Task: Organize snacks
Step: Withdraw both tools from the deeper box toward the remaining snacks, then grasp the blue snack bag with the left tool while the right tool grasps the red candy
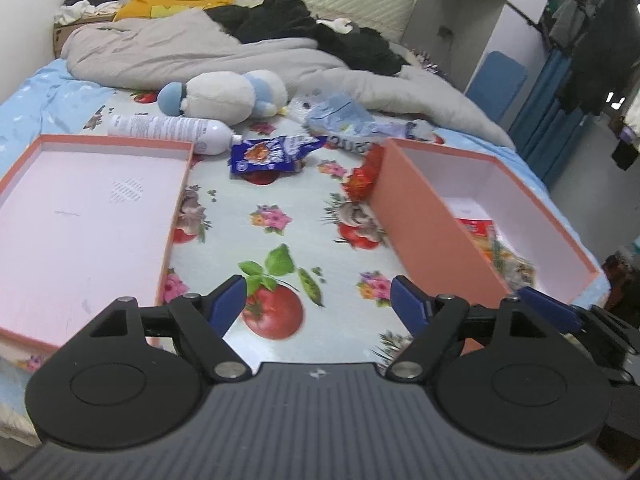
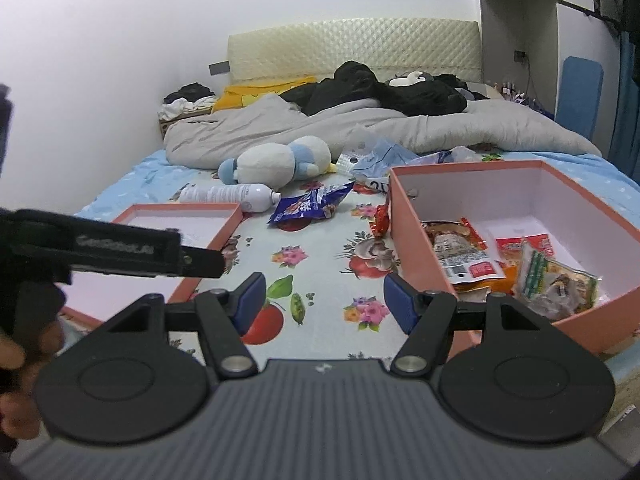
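Two tools: the left tool (image 1: 318, 300) and the right tool (image 2: 324, 300) sit low in the middle of their own pictures, over the flowery sheet (image 2: 320, 248).
Left tool: its blue jaws stand wide apart, and nothing is between them.
Right tool: its blue jaws stand apart too, a bit less wide, and nothing is between them.
Orange box (image 2: 404, 216): it is on the right side of the right wrist picture, open at the top, white inside.
Snacks in the box (image 2: 464, 256): a few bright packs lie on its floor, some on top of others.
Box lid (image 1: 176, 208): it lies flat at the left of the left wrist picture, white side up.
Blue snack bag (image 2: 310, 208): it lies on the bed in the middle, between lid and box.
Red snack (image 2: 382, 220): it lies just beside the box's left wall.
White bottle (image 1: 172, 130): it lies on its side behind the lid.
Soft toy (image 1: 224, 96): white and blue, it lies behind the bottle.
Grey blanket (image 2: 280, 128): it is bunched up across the far part of the bed.
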Motion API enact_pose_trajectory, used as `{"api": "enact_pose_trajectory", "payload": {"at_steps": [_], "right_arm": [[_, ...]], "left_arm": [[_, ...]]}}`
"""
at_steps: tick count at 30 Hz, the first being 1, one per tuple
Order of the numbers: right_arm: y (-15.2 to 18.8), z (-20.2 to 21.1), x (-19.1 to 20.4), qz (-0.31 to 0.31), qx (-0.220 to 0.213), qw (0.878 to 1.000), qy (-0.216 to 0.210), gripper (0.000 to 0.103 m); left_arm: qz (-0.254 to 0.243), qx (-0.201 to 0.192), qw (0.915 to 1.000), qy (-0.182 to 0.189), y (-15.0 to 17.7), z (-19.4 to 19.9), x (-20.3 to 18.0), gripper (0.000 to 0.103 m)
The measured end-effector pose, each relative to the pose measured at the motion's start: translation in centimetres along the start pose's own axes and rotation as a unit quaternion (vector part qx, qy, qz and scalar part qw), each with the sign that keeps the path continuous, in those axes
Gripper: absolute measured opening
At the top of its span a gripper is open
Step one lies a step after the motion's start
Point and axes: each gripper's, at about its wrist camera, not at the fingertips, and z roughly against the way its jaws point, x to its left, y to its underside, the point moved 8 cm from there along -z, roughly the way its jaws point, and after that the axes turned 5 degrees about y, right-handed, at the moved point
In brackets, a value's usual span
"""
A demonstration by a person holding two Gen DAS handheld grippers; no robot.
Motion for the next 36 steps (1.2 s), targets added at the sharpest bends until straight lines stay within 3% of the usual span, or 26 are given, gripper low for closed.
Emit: {"api": "enact_pose_trajectory", "payload": {"at_steps": [7,18,30,36], "right_arm": [[0.3,-4.0,2.2,0.012,0.003,1.0,0.006,0.067],[-0.1,-14.2,2.1,-0.05,0.011,0.995,0.082,0.066],[-0.8,-24.6,-1.1,-0.122,0.001,0.975,0.186,0.062],[-1.2,-28.1,-1.8,-0.131,0.006,0.967,0.22,0.056]], "left_arm": [[0.017,0.01,0.9997,-0.014,-2.2,-5.0,3.7,0.082],[0.005,0.044,0.999,0.006,-8.2,-15.0,7.4,0.082],[-0.009,0.081,0.994,0.073,-15.2,-26.2,6.3,0.082],[-0.043,0.092,0.9924,0.069,-16.8,-31.0,5.8,0.082]]}}
